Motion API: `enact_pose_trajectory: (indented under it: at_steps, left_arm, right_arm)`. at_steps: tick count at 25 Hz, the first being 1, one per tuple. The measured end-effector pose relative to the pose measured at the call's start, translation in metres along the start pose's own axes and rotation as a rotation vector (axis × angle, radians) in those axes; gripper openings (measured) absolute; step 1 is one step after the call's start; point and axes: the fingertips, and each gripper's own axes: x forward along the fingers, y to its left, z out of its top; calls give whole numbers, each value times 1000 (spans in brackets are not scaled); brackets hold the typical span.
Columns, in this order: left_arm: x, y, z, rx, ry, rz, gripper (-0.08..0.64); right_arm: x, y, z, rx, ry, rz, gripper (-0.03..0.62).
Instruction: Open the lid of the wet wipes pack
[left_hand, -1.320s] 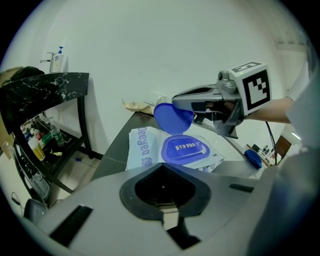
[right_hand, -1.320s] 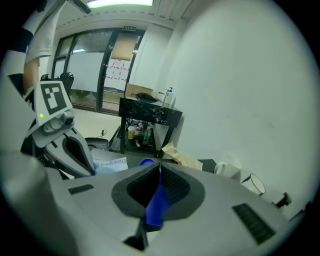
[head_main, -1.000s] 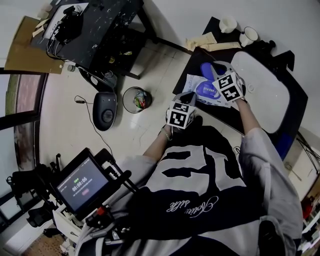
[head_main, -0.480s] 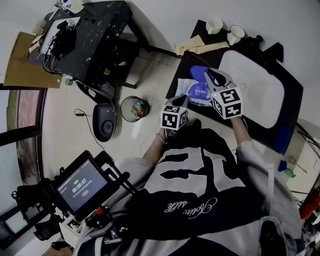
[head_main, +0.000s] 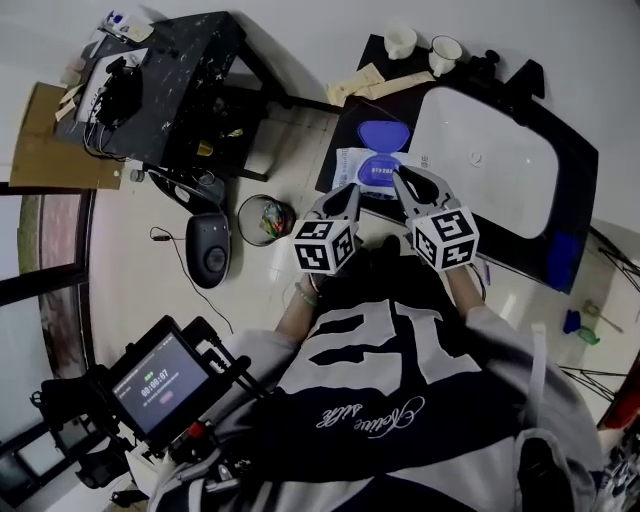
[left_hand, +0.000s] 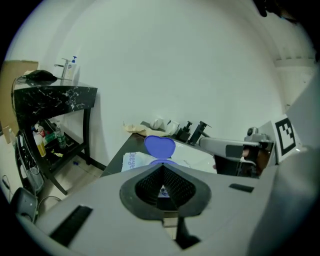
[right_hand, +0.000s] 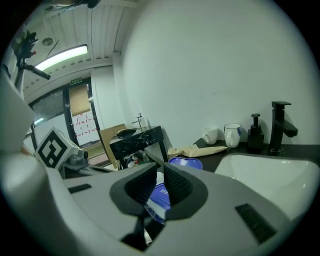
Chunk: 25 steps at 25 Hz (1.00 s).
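Room: tiled floor (head_main: 150, 260), black side table (head_main: 190, 70), dark countertop (head_main: 575, 190) with white sink (head_main: 490, 170). Wet wipes pack (head_main: 362, 168) lies flat on countertop beside sink, just ahead of and below both sets of jaws, touching neither. Blue lid (head_main: 383, 135) is already flipped up at pack's far side. Left gripper (head_main: 348, 190) jaws tip-to-tip, empty. Right gripper (head_main: 400, 178) jaws a narrow slit apart, empty.
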Motion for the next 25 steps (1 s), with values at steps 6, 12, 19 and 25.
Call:
enact_pose_trajectory:
  at_steps: [6,12,19,25]
  left_arm:
    - [-20,-10,29,46,-91,-47,-2]
    - [-64,-31,66,101,-150,-189,-2]
    - [-101,-14,45,175,-147,-311,-2]
    - [-166,3,34,205,-98,-415,-2]
  right_arm:
    - [1,4,-4,75,-47,-54,18]
    - [-26,43,11,146,-103,-160,0]
    - [-28,92,-21,199,-172,-281,0]
    - [-39,175,-23,221,-171,-367,0]
